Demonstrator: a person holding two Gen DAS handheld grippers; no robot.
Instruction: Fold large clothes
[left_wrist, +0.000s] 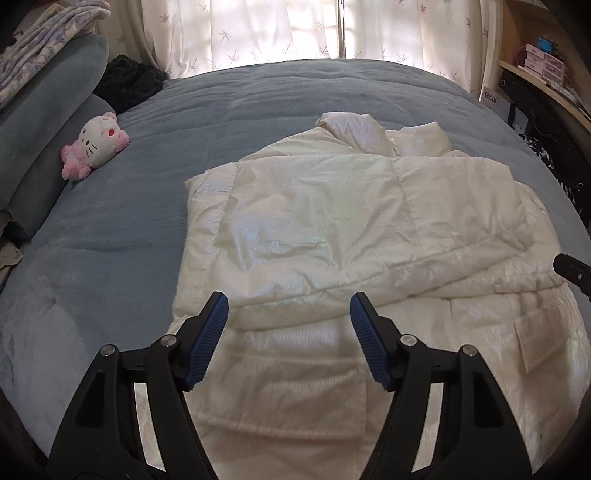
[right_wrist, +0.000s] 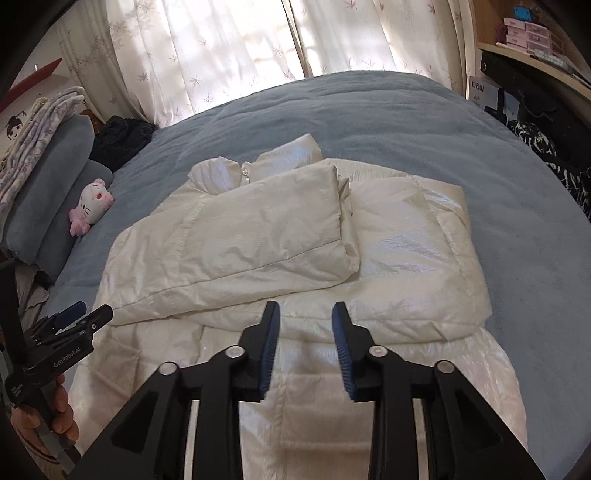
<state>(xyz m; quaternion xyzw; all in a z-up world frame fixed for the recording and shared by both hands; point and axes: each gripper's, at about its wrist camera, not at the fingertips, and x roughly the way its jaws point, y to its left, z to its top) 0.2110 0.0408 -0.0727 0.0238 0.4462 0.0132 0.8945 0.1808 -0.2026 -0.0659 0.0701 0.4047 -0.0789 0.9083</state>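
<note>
Cream puffer jacket (left_wrist: 332, 229) lies on the blue bed (left_wrist: 110, 240), sleeves folded across its middle; left gripper (left_wrist: 288, 306) gapes wide, right gripper (right_wrist: 306, 314) narrower, both empty.

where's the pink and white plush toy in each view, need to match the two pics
Left wrist view: the plush toy lies far left, upper-middle, on the blue bedspread beside the grey-blue pillows.
Right wrist view: the plush toy lies at the left edge, mid-height, against the same pillows.
Shared landmark: the cream jacket lies to the toy's right in both.
</note>
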